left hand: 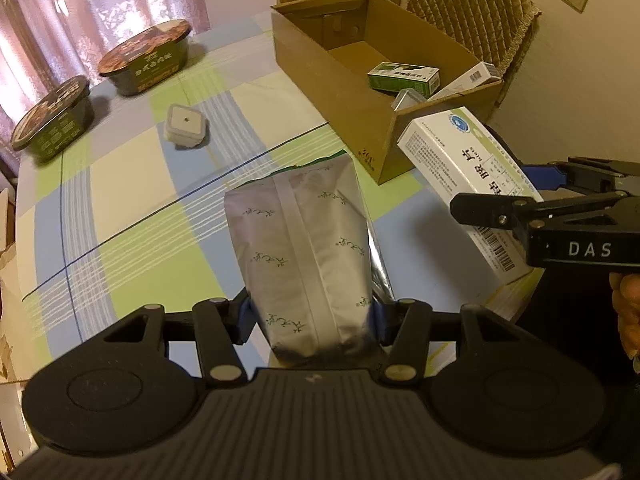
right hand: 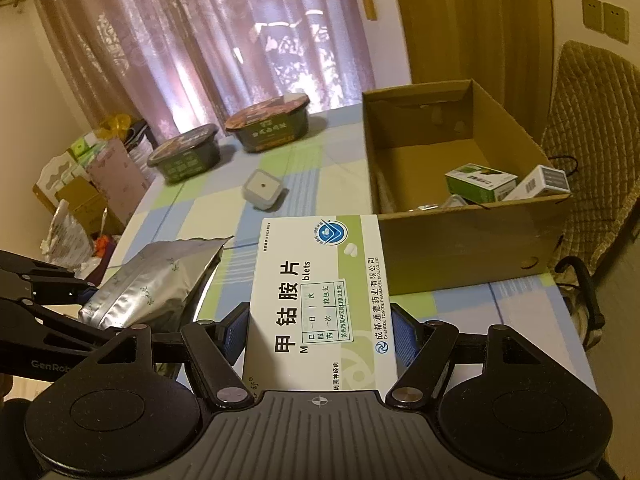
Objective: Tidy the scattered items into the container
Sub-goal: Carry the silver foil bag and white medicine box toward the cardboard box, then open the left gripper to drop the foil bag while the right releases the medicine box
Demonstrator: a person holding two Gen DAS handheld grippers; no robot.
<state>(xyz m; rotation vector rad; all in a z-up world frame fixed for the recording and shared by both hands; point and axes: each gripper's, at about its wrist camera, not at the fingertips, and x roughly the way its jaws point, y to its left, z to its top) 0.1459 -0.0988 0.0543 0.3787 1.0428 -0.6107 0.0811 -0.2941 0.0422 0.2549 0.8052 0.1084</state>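
Note:
My left gripper (left hand: 312, 316) is shut on a silver foil pouch (left hand: 304, 252), held above the checked tablecloth. My right gripper (right hand: 318, 332) is shut on a white and green medicine box (right hand: 320, 284), lifted in front of the open cardboard box (right hand: 468, 236). The same medicine box (left hand: 464, 176) shows at the right of the left wrist view, close to the cardboard box's (left hand: 340, 92) near corner. The pouch (right hand: 148, 280) lies left of the medicine box in the right wrist view. Inside the cardboard box lie a green carton (right hand: 480, 182) and a white carton (right hand: 540, 184).
Two dark instant-food bowls (left hand: 148, 56) (left hand: 52, 116) stand at the table's far left. A small white square container (left hand: 186, 126) sits mid-table. A padded chair (right hand: 592, 128) stands behind the box. Bags and cartons (right hand: 88, 184) crowd the floor to the left.

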